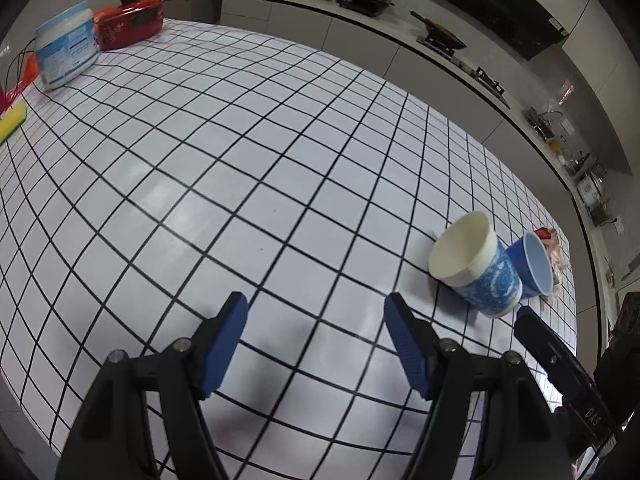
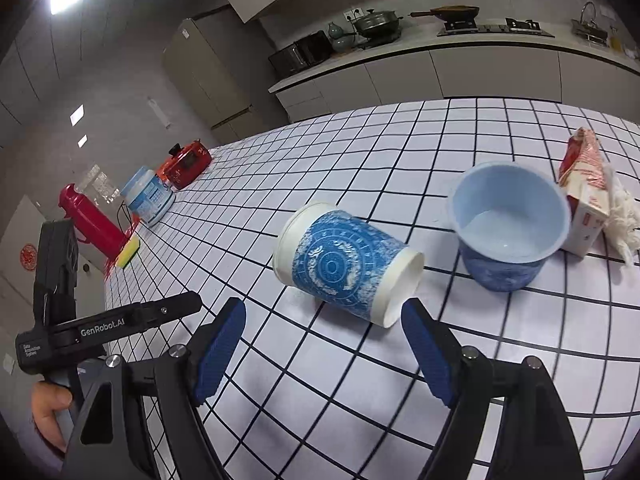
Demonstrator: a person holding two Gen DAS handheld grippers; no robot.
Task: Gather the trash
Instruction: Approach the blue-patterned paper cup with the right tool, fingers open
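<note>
1. Left wrist view: the left gripper (image 1: 316, 342) hangs over the white tabletop with a black grid (image 1: 240, 184), its two blue-padded jaws spread wide with nothing between them. At the right of the frame lie two cups: a white paper cup with a blue round pattern (image 1: 476, 264) tipped on its side, mouth toward the camera, and a blue plastic cup (image 1: 530, 266) touching it behind. A crumpled red-and-white wrapper (image 1: 556, 248) is mostly hidden behind them. One black finger of the right gripper (image 1: 560, 364) enters at lower right. Upper left holds one white-and-blue tub (image 1: 66, 50), one red lidded pot (image 1: 130, 24) and a yellow sponge (image 1: 12, 120).

2. Right wrist view: the right gripper (image 2: 324, 346) is also wide open and empty, its right pad just beside the tipped paper cup's (image 2: 344, 264) base. Only here the blue cup (image 2: 508, 232) shows as upright, and the wrapper (image 2: 584, 192) is seen whole beside white tissue (image 2: 620, 216). Only here one red thermos (image 2: 90, 218) appears at the left.
</note>
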